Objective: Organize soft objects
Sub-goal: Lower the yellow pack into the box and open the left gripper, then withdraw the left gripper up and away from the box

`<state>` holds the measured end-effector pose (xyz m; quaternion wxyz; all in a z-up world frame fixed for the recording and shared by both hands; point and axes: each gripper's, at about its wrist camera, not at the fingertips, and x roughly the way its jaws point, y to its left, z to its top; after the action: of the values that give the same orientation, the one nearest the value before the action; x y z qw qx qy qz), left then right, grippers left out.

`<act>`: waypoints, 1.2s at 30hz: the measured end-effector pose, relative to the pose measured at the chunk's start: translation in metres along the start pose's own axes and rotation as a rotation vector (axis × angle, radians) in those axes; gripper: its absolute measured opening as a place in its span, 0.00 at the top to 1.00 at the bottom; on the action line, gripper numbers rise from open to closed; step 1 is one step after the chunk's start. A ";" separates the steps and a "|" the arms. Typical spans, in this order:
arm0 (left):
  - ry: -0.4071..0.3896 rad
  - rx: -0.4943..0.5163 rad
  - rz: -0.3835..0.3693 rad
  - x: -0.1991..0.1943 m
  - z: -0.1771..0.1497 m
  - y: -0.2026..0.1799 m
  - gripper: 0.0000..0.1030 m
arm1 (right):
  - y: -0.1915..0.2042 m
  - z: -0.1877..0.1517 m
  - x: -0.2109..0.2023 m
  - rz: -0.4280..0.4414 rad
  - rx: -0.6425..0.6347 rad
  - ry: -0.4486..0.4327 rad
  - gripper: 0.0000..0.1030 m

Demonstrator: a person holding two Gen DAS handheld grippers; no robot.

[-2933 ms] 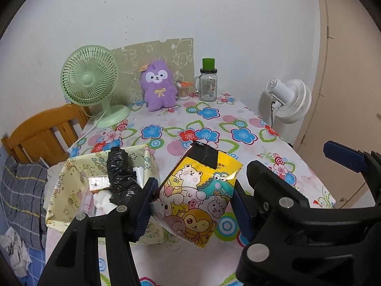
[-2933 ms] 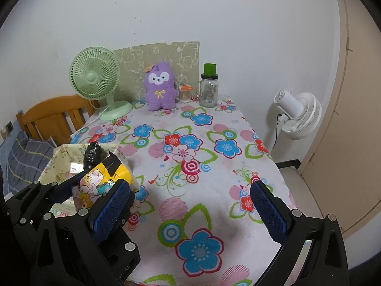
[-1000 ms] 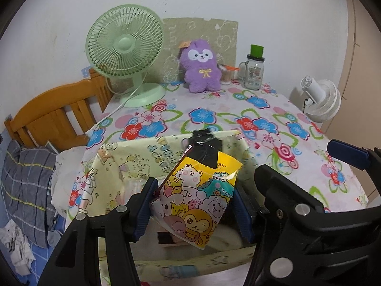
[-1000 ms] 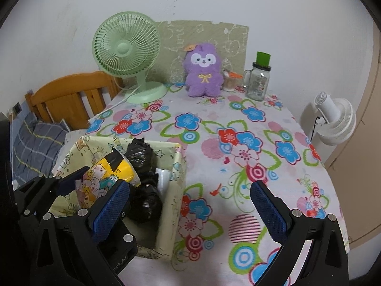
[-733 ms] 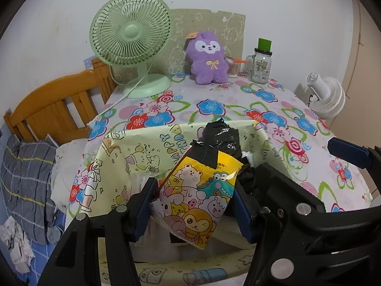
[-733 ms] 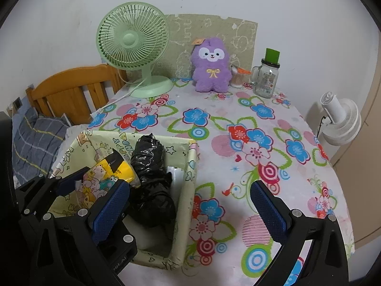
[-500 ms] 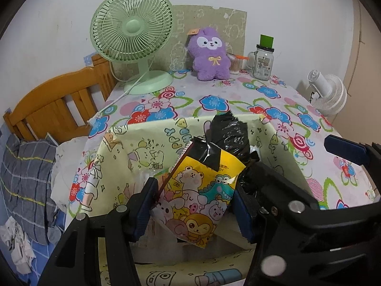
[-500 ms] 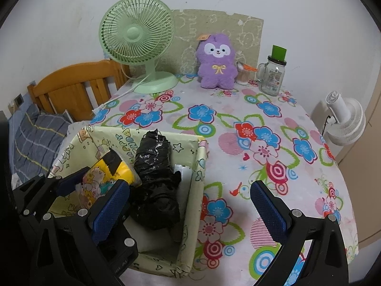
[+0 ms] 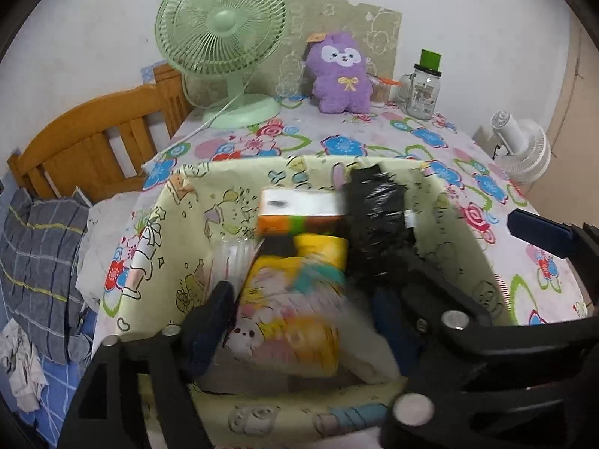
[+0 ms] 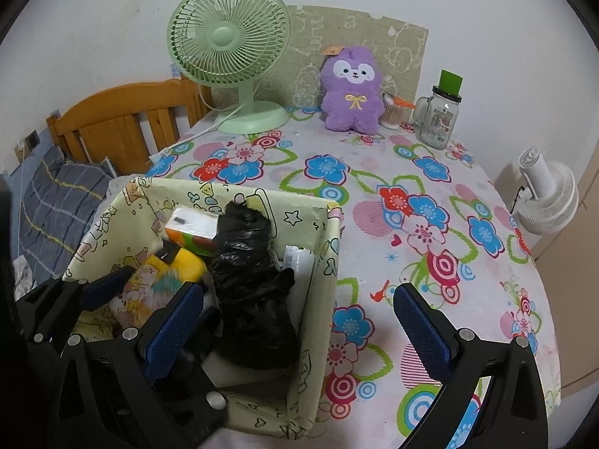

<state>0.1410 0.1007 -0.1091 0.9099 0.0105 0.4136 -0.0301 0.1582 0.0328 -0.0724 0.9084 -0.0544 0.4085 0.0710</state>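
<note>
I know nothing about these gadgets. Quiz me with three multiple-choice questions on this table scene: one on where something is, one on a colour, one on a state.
1. Where is the black plastic bag?
A. Inside the yellow cartoon box
B. Beside the glass jar
C. Under the fan

2. What colour is the plush toy?
A. Green
B. Purple
C. White

3. How is the right tool?
A. Shut on the plush
B. Shut on the jar
C. Open, holding nothing

Answers: 1 A, the bag sits between the box's walls. 2 B, its fur is purple. 3 C, its blue pads stand far apart with only tablecloth between.
</note>
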 end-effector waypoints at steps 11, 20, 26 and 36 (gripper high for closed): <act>-0.061 0.022 0.069 -0.026 -0.003 -0.009 0.06 | -0.004 -0.004 -0.024 0.016 0.011 -0.038 0.00; -0.068 0.024 0.063 -0.036 -0.007 -0.023 0.06 | -0.015 -0.012 -0.040 0.008 0.016 -0.065 0.00; -0.075 0.023 0.058 -0.044 -0.009 -0.035 0.06 | -0.028 -0.017 -0.049 0.009 0.026 -0.073 0.00; -0.121 0.032 0.044 -0.066 -0.007 -0.066 0.06 | -0.055 -0.024 -0.080 -0.008 0.033 -0.138 0.00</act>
<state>0.0886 0.0381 -0.0635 0.9334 0.0324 0.3570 -0.0175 0.0977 -0.0321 -0.0262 0.9354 -0.0360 0.3457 0.0644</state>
